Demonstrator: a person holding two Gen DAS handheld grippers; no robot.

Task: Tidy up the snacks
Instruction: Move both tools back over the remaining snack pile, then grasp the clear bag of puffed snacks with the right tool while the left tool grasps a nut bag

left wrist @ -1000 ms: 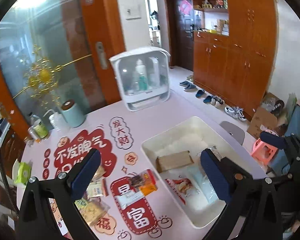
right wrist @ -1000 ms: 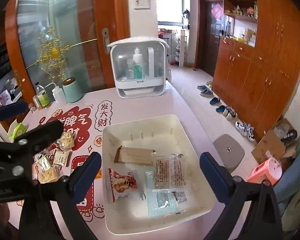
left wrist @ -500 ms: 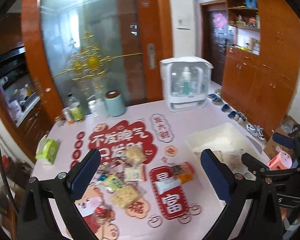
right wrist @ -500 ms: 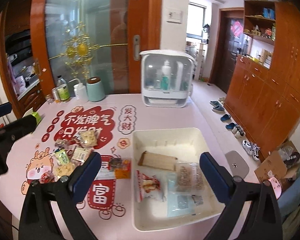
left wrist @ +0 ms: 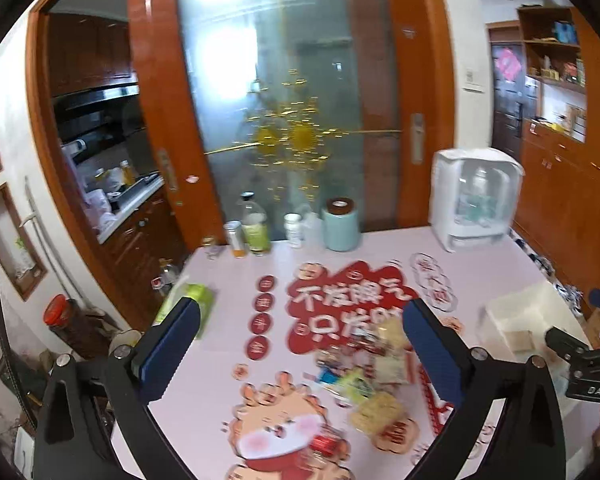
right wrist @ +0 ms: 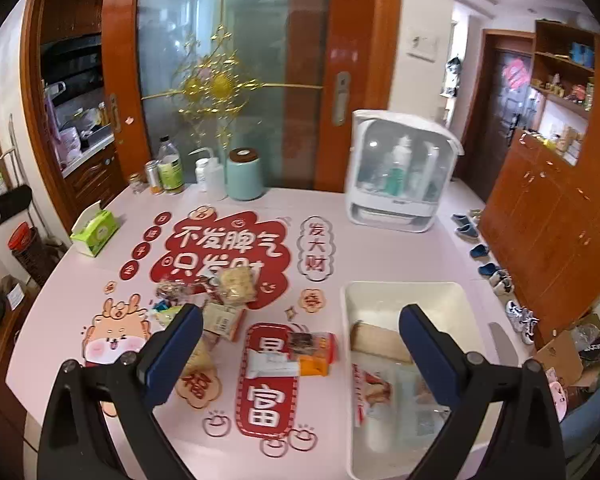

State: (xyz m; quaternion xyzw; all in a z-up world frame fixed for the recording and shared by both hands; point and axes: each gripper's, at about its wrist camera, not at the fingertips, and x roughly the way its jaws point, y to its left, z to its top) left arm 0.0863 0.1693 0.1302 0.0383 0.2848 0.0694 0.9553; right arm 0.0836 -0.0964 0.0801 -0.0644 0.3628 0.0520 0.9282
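Both tongs hang above the pink surface (right wrist: 380,240) with their blue-padded fingers spread wide and nothing between them. The left tongs (left wrist: 300,344) sit over the side of the surface away from the white bin (right wrist: 404,292), and the right tongs (right wrist: 300,344) sit over the bin's near-left corner.

The white bin stands at one end of the surface and already holds a brown packet (right wrist: 376,338), a red-and-white packet (right wrist: 370,390) and some clear packets (right wrist: 420,408) that are partly hidden by a finger of the right tongs. Just beside the bin, on the red printed panel, lie 2 snacks touching each other: an orange packet (right wrist: 314,350) and a white bar (right wrist: 272,362). Farther from the bin, a loose pile of snacks (right wrist: 220,300) lies on the big red cloud print; in the left wrist view this pile (left wrist: 364,368) is blurred.

A green tissue pack (right wrist: 94,232) rests well apart from the bin, near the far edge. A mint canister (right wrist: 244,176) and a white cabinet (right wrist: 400,176) stand at the back.
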